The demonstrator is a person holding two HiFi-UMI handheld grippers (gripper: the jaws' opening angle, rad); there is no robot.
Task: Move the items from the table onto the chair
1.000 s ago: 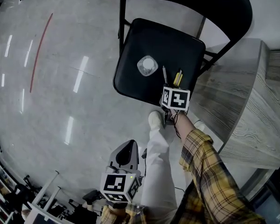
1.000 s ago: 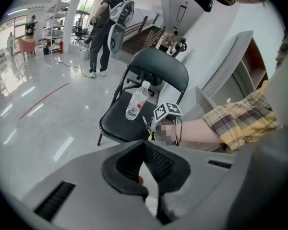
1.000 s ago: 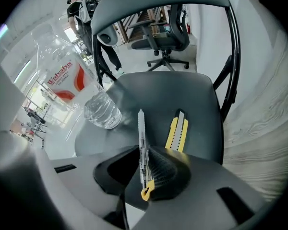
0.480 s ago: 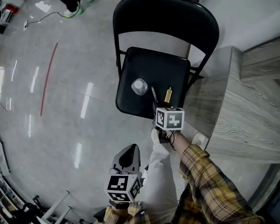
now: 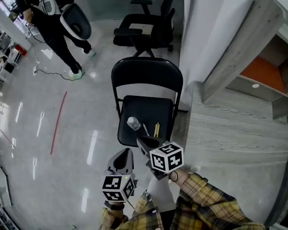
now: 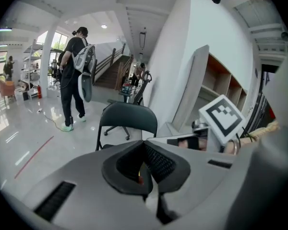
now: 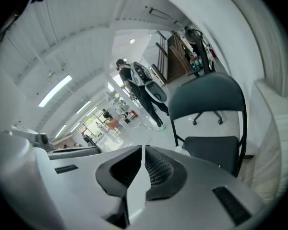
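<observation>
A black folding chair point(image 5: 146, 83) stands left of the grey wooden table point(image 5: 230, 133). On its seat lie a clear small bottle point(image 5: 133, 123), a dark pen point(image 5: 146, 129) and a yellow pen point(image 5: 156, 129). My right gripper point(image 5: 142, 141) hovers in front of and above the seat edge. Its jaws have just been closing to a thin gap and hold nothing. In the right gripper view, the right gripper point(image 7: 143, 150) points at the chair point(image 7: 206, 99). My left gripper point(image 5: 126, 153) is raised beside it, shut and empty. In the left gripper view, the left gripper point(image 6: 145, 145) shows its jaws closed together.
A person with a backpack point(image 5: 57, 28) stands on the glossy floor at far left. An office chair point(image 5: 144, 23) sits behind the folding chair. A red line point(image 5: 58, 128) marks the floor. Shelving point(image 5: 269, 71) rises above the table by the white wall.
Both grippers have risen well above the chair, the right one lifting away from the pens on the seat. The head view has tilted up, showing more of the room.
</observation>
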